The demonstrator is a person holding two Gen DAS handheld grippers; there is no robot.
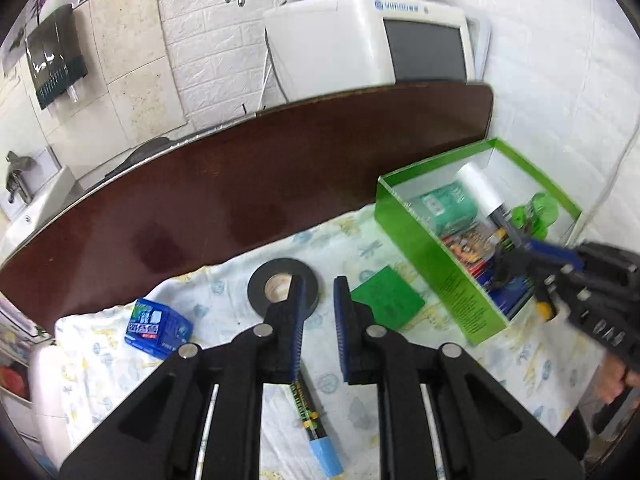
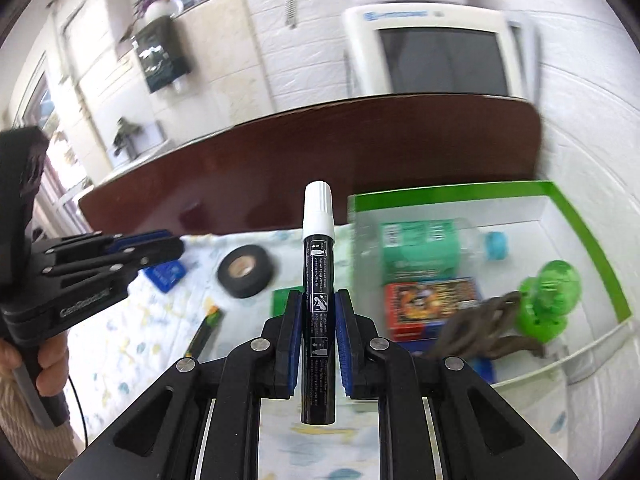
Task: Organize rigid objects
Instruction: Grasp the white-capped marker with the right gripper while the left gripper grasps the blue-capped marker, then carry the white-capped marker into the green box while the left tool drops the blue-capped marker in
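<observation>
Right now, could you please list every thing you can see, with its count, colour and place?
Marker: 1, black body with white cap, between the right gripper's fingers.
Tape roll: 1, black, on the cloth.
Small box: 1, blue, on the cloth, left of the tape roll.
Card: 1, green, flat on the cloth beside the green box.
Pen: 1, dark with light blue end, on the cloth under the left gripper.
Green box: 1, open, on the cloth at right, holding several items.
Cloth: 1, white, patterned, over the table.
Table: 1, dark brown.
Monitor: 1, white, behind the table.
Left gripper: black, open, empty.
Right gripper: black, shut on the marker.
</observation>
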